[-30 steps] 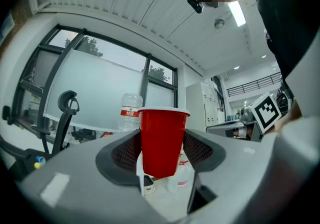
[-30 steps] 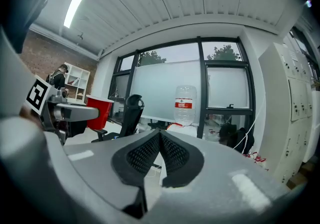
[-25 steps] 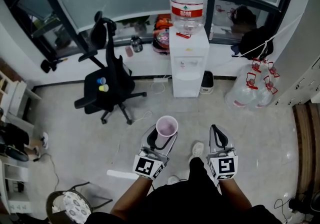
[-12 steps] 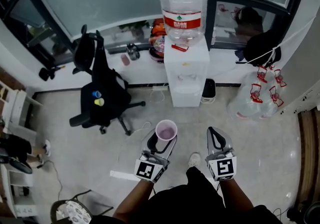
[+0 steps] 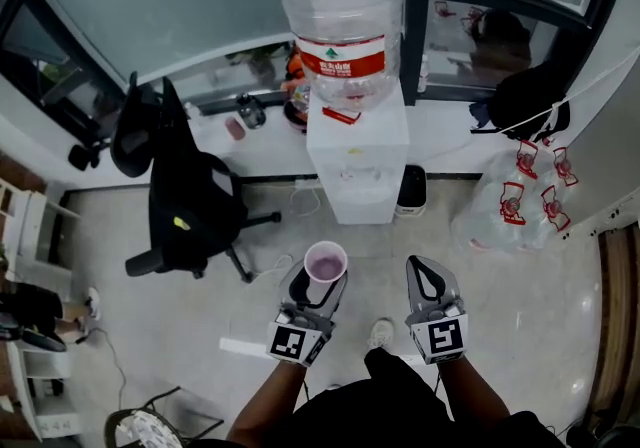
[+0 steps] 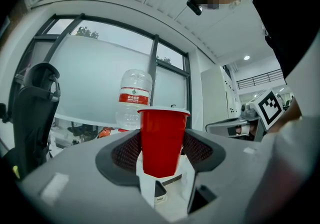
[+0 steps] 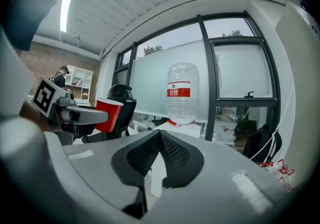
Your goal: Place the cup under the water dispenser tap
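A red cup with a pale inside (image 5: 325, 262) stands upright between the jaws of my left gripper (image 5: 320, 274), which is shut on it. The left gripper view has the cup (image 6: 161, 140) dead centre, pads pressed against its sides. Beyond it is the white water dispenser (image 5: 357, 158) with a big clear bottle (image 5: 344, 16) on top; the bottle (image 6: 133, 99) shows behind the cup. Its tap is not clearly visible. My right gripper (image 5: 421, 266) is level beside the left, shut and empty, its tips meeting (image 7: 160, 135). In that view the cup (image 7: 109, 114) is at the left.
A black office chair (image 5: 185, 201) stands left of the dispenser. Spare water bottles (image 5: 505, 211) sit on the floor at the right, below a black bag (image 5: 530, 101) on the sill. A small dark box (image 5: 410, 192) rests beside the dispenser's base.
Both grippers and the held cup have moved forward toward the dispenser, which now looks larger and nearer. The chair has slid leftward in view. The grip on the cup is unchanged.
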`<state>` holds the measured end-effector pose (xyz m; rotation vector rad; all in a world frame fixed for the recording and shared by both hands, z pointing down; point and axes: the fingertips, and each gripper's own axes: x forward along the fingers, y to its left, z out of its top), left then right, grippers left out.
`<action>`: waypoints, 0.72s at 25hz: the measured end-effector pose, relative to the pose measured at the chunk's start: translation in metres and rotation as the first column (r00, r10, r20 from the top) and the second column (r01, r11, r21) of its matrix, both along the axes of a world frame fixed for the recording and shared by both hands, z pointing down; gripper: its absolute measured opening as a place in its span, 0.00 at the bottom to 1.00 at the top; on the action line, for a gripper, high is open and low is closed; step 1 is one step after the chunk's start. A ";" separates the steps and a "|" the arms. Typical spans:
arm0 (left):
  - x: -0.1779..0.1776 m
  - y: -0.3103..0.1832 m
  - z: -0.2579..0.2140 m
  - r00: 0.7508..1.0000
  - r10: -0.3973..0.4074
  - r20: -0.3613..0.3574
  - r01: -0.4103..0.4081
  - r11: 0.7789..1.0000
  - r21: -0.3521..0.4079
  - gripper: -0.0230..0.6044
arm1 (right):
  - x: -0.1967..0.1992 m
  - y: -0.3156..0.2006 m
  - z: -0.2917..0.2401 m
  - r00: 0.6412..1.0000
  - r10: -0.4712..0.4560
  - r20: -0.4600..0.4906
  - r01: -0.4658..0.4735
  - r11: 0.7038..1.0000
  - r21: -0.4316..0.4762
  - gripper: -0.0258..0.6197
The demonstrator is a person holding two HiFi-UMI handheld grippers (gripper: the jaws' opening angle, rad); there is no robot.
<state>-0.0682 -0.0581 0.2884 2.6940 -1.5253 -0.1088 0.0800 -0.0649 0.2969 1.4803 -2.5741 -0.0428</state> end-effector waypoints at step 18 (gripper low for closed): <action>0.011 -0.125 0.118 0.995 -0.096 0.006 0.096 0.994 -0.060 0.49 | 0.005 -0.070 0.107 0.993 -0.095 -0.064 0.086 0.987 -0.135 0.04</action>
